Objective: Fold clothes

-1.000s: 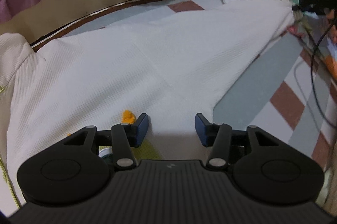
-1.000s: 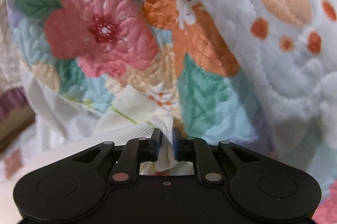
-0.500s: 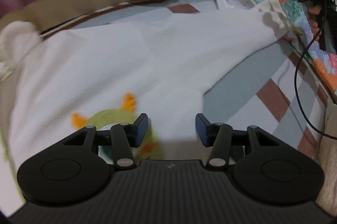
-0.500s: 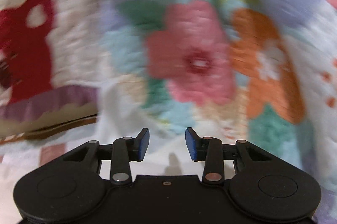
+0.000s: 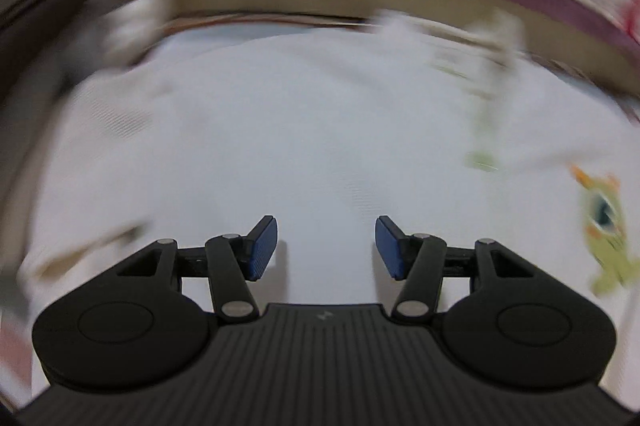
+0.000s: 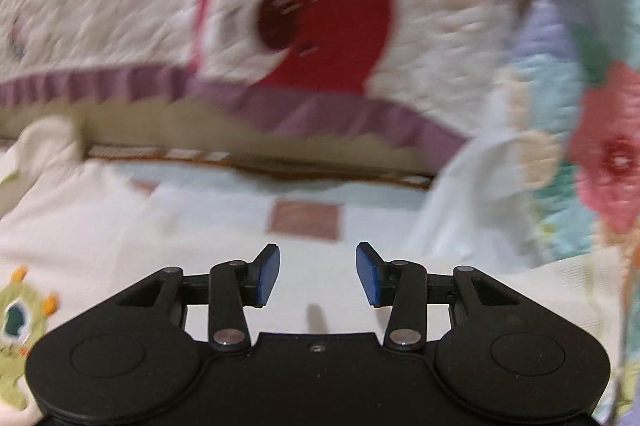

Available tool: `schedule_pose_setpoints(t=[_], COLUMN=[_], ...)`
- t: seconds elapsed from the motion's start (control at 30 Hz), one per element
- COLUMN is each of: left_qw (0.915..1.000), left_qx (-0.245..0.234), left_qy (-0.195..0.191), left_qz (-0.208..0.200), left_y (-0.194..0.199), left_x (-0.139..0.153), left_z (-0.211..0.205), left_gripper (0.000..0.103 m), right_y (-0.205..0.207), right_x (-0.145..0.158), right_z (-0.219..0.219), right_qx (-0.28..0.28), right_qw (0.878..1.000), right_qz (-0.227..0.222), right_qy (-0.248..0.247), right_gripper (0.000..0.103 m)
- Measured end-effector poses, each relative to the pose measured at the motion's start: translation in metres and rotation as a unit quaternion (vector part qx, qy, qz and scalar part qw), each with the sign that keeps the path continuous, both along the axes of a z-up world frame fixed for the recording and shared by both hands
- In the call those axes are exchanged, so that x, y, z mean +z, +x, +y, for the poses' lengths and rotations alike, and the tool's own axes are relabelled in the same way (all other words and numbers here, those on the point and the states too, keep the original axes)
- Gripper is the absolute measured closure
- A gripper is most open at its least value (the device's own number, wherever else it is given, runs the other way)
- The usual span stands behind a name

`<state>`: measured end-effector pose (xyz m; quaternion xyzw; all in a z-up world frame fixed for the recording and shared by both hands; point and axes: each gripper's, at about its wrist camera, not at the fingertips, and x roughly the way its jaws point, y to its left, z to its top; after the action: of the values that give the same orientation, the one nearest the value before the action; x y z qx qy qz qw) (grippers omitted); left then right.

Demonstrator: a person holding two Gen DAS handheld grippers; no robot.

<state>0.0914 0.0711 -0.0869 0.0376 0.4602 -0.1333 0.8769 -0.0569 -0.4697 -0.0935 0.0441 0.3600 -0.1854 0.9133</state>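
White garment (image 5: 320, 129) spread flat across the checked bed cover (image 6: 304, 214), green cartoon print (image 5: 606, 226) facing up near one side, presumably laid out so edges can be found for folding; left gripper (image 5: 326, 246) hanging low over the plain middle of the cloth, jaws wide apart, nothing between the pads; right gripper (image 6: 318, 276) likewise over the fabric near its far edge, jaws gaping, holding nothing; quilts (image 6: 280, 5) heaped behind, clear of the garment; heavy blur in both views; fold stage not settled by this.
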Motion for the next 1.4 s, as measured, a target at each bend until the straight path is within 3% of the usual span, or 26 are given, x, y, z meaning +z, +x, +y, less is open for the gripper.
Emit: schedule_pose_setpoints(t=[0.07,0.17,0.23,0.3,0.43,0.57,0.63,0.7,0.8,0.9,0.93,1.0,1.07,1.1,1.17,1.2,1.23,1.3,1.4], left_qw=[0.9976,0.9911,0.9852,0.9808,0.975,0.9728,0.9717,0.9704,0.9696,0.9608,0.9618,0.9705,0.9774,0.978,0.9787,0.9822,0.9854,0.9861,0.9805], left_qx=[0.068,0.123,0.144,0.171,0.222,0.23,0.233,0.237,0.243,0.275,0.269,0.237,0.211,0.208,0.203,0.185,0.167,0.153,0.148], left_qy=[-0.013,0.049,0.09,0.091,0.017,0.03,0.036,0.043,0.023,-0.034,-0.05,-0.041,0.003,0.009,0.021,0.018,0.014,0.037,0.083], left_qz=[-0.001,-0.017,-0.024,-0.02,0.002,-0.006,-0.01,-0.015,-0.011,-0.003,0.002,0.007,0.01,0.0,-0.02,-0.027,-0.033,-0.053,-0.099], left_y=[0.002,-0.003,-0.007,-0.014,-0.022,-0.026,-0.027,-0.029,-0.026,-0.025,-0.025,-0.023,-0.019,-0.02,-0.022,-0.022,-0.022,-0.024,-0.02], left_x=[-0.004,-0.012,-0.017,-0.024,-0.035,-0.036,-0.037,-0.038,-0.043,-0.048,-0.048,-0.048,-0.052,-0.051,-0.05,-0.045,-0.04,-0.025,0.001], left_z=[0.042,0.082,0.104,0.127,0.159,0.166,0.169,0.172,0.184,0.197,0.197,0.19,0.174,0.17,0.161,0.158,0.155,0.151,0.145], left_gripper=[0.049,0.049,0.049,0.046,0.038,0.031,0.02,0.016,0.013,0.007,0.003,0.002,0.003,0.006,0.038,0.074,0.086,0.089,0.091], right_y=[0.008,0.024,0.034,0.048,0.079,0.102,0.103,0.1,0.089,0.084,0.085,0.084,0.083,0.083,0.082,0.081,0.08,0.079,0.077], right_x=[-0.005,-0.013,-0.018,-0.025,-0.036,-0.033,-0.029,-0.028,-0.034,-0.038,-0.041,-0.045,-0.05,-0.052,-0.052,-0.053,-0.053,-0.053,-0.053], right_z=[0.015,0.028,0.039,0.061,0.126,0.191,0.216,0.233,0.247,0.252,0.252,0.254,0.257,0.259,0.259,0.26,0.26,0.26,0.261], right_qx=[0.014,0.014,0.019,0.043,0.11,0.19,0.224,0.25,0.272,0.282,0.281,0.284,0.286,0.287,0.287,0.287,0.287,0.287,0.286], right_qw=[0.999,0.989,0.971,0.95,0.94,0.926,0.917,0.91,0.906,0.904,0.902,0.894,0.894,0.893,0.893,0.892,0.892,0.891,0.89], right_qz=[0.008,-0.013,-0.038,-0.051,-0.026,-0.011,-0.01,-0.007,0.002,0.014,0.027,0.05,0.057,0.061,0.063,0.064,0.065,0.067,0.069], right_qy=[0.035,0.144,0.236,0.304,0.322,0.327,0.329,0.331,0.325,0.32,0.327,0.343,0.341,0.34,0.342,0.343,0.343,0.345,0.348], right_gripper=[0.055,0.055,0.055,0.055,0.055,0.055,0.055,0.055,0.055,0.055,0.055,0.055,0.055,0.055,0.055,0.055,0.055,0.055,0.055])
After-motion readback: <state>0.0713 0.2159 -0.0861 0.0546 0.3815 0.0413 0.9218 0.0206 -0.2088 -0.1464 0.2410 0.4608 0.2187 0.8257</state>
